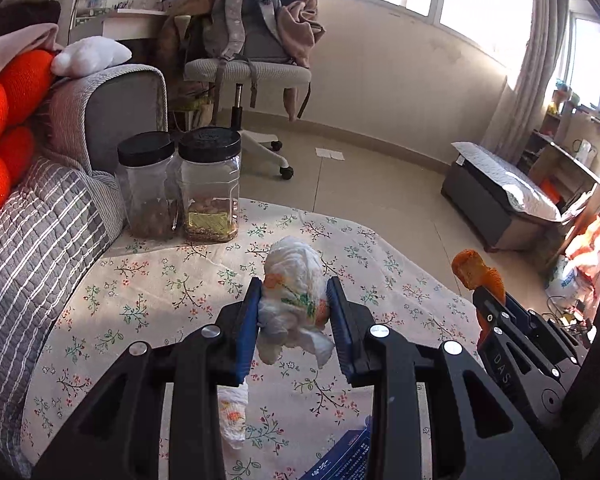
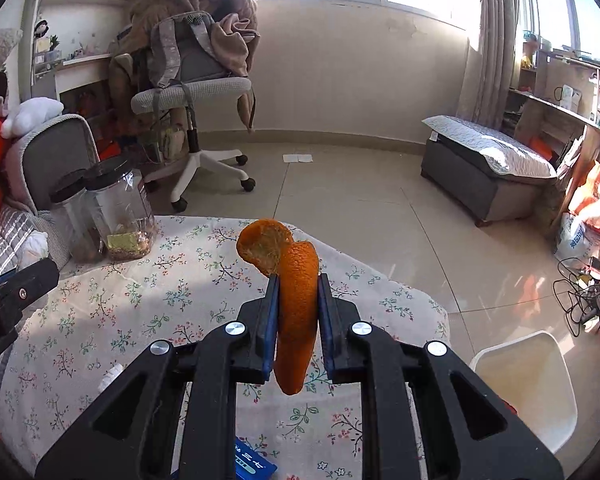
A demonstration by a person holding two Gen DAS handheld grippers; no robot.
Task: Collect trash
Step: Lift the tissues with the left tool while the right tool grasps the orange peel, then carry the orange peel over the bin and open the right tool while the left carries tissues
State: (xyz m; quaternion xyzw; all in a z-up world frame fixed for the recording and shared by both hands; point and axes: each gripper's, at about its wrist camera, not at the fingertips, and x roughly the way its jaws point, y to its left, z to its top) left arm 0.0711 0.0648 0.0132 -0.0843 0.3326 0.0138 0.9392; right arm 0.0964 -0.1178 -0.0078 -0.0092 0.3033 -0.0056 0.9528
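Tissue (image 1: 294, 300), crumpled into a loose wad with an orange and green print, sits clamped between the pads of your left tongs (image 1: 294, 308), held above the flowered worktop (image 1: 140, 300). Judge it nearly weightless and soft: it squashes rather than resists, so a grip across the thickest part of the wad, as you have now, should hold; a pinch on the loose tail hanging below could tear or slip.

Peel (image 2: 296, 304), a curled strip of orange rind, is clenched in your right tongs (image 2: 298, 304), standing up between the pads with its curled end above them and its tail drooping below. Expect it to be light, leathery and a little springy; the waxy outer skin may slide, so hold it flat across the middle of the strip.

Counted: two pieces of trash in hand, one per tongs. One more printed tissue scrap (image 1: 233, 420) lies on the worktop under your left tongs. Something blue, a packet (image 2: 256, 466) by the look of it, lies at the near edge; whether it is trash you cannot tell. Two black-lidded jars (image 1: 210, 188) stand touching at the far left corner, beside the sofa arm.

One white bin (image 2: 528, 380) stands on the floor just right of the worktop, apparently open.
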